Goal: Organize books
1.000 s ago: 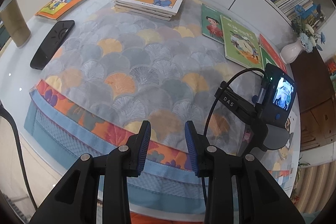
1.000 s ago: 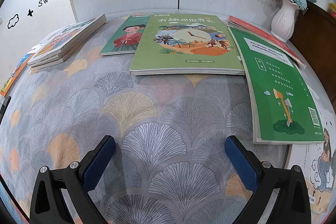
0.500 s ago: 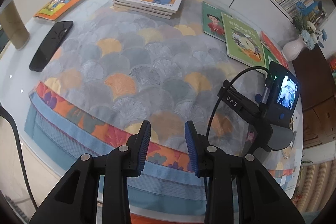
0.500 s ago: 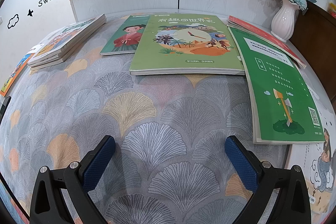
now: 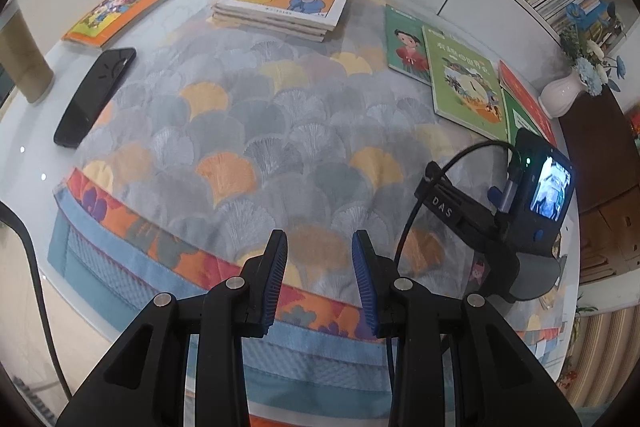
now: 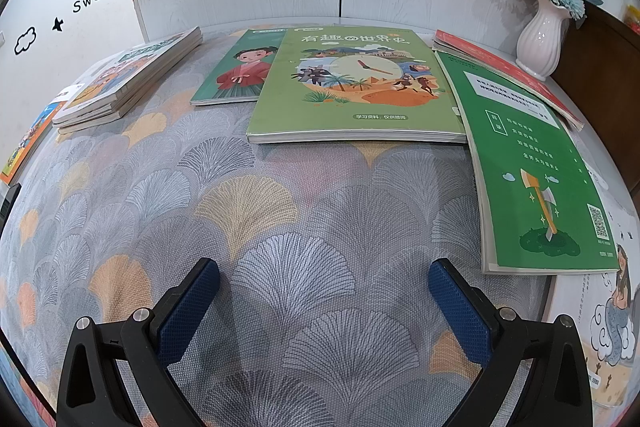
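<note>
From the left wrist, saw left tongs narrowly apart and empty above the worktop's near edge, book stack at the far edge; from the right wrist, found right tongs wide apart, empty, light green book lying flat beyond.

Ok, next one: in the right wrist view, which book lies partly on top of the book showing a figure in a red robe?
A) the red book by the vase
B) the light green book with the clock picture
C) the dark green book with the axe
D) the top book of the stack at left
B: the light green clock book has its left edge lying over the right side of the red-robe book, hiding part of that cover.
</note>
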`<state>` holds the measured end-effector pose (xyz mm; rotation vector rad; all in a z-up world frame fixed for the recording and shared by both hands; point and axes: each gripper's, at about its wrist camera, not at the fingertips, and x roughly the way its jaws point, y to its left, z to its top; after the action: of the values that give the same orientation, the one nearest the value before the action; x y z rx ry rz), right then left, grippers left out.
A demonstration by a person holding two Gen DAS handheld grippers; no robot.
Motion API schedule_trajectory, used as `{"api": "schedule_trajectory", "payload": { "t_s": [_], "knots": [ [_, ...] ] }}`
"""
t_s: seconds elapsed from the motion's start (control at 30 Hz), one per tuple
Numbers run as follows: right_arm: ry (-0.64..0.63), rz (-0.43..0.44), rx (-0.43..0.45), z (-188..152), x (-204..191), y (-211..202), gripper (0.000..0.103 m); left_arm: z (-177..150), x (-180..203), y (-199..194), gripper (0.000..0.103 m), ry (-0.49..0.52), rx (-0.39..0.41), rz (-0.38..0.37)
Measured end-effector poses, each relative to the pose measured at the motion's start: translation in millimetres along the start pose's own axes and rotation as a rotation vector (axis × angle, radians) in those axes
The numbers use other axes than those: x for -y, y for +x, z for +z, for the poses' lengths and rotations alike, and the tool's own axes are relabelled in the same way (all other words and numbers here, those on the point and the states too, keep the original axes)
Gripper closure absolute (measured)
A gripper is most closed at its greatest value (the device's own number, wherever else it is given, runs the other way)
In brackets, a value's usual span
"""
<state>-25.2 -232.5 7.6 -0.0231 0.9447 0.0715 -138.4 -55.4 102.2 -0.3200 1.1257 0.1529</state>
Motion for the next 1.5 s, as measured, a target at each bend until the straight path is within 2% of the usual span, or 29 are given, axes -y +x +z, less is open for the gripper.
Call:
{"api": "schedule_trajectory", "payload": {
  "t_s": [0.2, 0.43, 0.6, 0.83, 1.13, 1.33, 1.5],
  "knots": [
    [0.0, 0.0, 0.0, 0.0, 0.0, 0.0, 0.0, 26.0, 6.9, -10.2, 0.072, 0.04, 0.05, 0.009],
    [0.0, 0.0, 0.0, 0.0, -0.1, 0.1, 0.0, 57.2, 16.0, -14.9, 0.072, 0.096, 0.07, -0.026],
    [0.0, 0.0, 0.0, -0.1, -0.3, 0.0, 0.0, 80.2, 23.5, -6.7, 0.072, 0.164, 0.071, -0.089],
    [0.0, 0.0, 0.0, -0.2, -0.5, -0.2, 0.0, 107.9, 31.4, 13.1, 0.072, 0.273, 0.035, -0.177],
    [0.0, 0.0, 0.0, -0.2, -0.7, -0.3, 0.0, 120.5, 27.7, 29.5, 0.072, 0.393, -0.006, -0.214],
    [-0.001, 0.0, 0.0, -0.1, -0.7, -0.3, 0.0, 134.0, 25.0, 50.7, 0.072, 0.404, -0.028, -0.257],
    [-0.001, 0.0, 0.0, -0.2, -0.9, -0.4, 0.0, 152.5, 46.2, 82.4, 0.072, 0.404, -0.087, -0.293]
  ]
}}
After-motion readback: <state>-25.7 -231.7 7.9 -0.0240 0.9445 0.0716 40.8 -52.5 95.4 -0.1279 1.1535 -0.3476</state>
